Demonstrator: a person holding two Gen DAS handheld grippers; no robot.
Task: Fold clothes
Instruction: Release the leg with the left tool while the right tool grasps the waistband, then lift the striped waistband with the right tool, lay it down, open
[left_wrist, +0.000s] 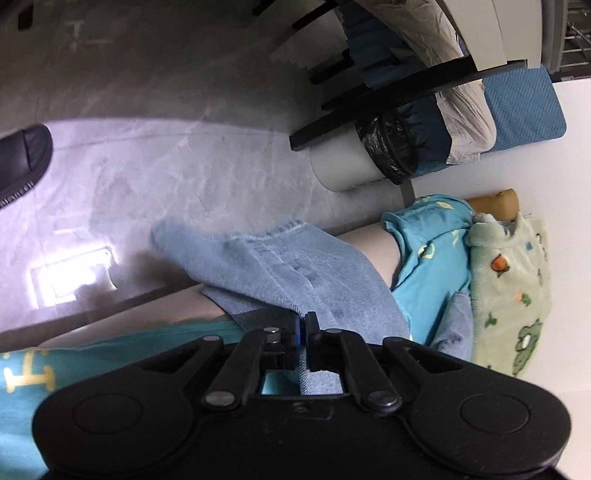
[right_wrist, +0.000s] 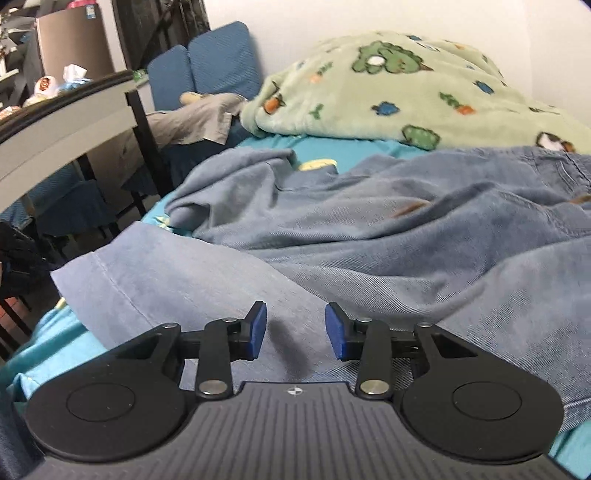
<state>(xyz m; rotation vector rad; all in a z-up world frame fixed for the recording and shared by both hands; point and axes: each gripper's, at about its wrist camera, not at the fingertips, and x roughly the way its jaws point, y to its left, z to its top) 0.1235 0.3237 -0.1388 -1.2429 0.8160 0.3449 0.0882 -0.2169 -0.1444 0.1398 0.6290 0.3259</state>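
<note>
A pair of light blue jeans (right_wrist: 369, 236) lies rumpled across the turquoise bed sheet (right_wrist: 55, 347). My right gripper (right_wrist: 295, 332) hovers open just above one trouser leg (right_wrist: 177, 273), blue pads apart with nothing between them. In the left wrist view, which is rolled sideways, my left gripper (left_wrist: 303, 332) is shut on the jeans' cloth, which runs on between the fingers towards the camera. Beyond the fingers the held denim (left_wrist: 280, 269) hangs over the bed's edge, above the grey floor (left_wrist: 147, 166).
A green cartoon-print blanket (right_wrist: 388, 85) is heaped at the back of the bed against the white wall. Left of the bed stand a desk with black legs (right_wrist: 144, 129), blue cushions (right_wrist: 218, 62) and a bin with a black liner (left_wrist: 388, 151). A dark shoe (left_wrist: 22, 158) rests on the floor.
</note>
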